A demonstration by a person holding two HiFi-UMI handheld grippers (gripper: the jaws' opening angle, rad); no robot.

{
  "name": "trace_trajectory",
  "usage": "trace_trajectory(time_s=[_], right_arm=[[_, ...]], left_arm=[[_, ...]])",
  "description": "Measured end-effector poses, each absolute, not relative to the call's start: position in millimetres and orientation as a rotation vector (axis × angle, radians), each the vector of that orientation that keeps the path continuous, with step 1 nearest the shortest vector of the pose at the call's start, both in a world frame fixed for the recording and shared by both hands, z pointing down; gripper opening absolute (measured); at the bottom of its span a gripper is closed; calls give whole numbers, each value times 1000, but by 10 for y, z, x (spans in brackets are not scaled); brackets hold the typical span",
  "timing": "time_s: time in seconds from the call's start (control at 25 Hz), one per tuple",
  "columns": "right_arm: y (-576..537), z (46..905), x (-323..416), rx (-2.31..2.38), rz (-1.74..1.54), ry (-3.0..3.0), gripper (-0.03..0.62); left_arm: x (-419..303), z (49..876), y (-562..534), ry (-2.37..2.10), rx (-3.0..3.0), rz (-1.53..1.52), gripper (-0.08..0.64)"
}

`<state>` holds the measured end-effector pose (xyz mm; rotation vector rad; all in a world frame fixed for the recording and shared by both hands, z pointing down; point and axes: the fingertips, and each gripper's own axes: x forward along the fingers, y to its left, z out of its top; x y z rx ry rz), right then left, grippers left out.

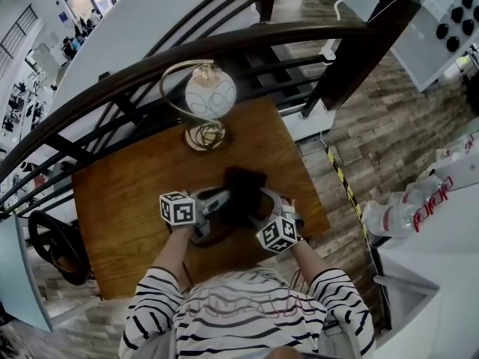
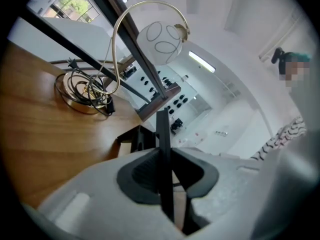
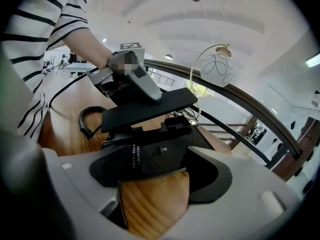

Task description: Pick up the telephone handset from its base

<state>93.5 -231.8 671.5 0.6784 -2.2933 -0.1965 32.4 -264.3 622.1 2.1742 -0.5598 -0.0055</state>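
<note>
Handset in left gripper, base below

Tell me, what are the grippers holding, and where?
The left gripper pinches the black handset across its flat faces, raised above the base. The right gripper clamps the base by its near edge.

Bright daylight, fisheye-warped edges, soft blur

Right tongs grip base; left tongs hold handset above.
</note>
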Motion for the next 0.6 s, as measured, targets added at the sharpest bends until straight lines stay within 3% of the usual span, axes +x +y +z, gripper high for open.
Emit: trace_trajectory(time_s=[0.16, 0.24, 0.6], right_arm=[[-2326, 6694, 949, 712, -159, -2260, 330], [-2345, 6633, 976, 789, -114, -2262, 251], [-2154, 6096, 986, 1092, 31, -2357, 130]], left_arm=[[241, 6060, -2596, -590, 2209, -30, 71], [185, 5979, -2558, -606, 2229, -42, 71], [-94, 5620, -2239, -638, 2282, -94, 71]])
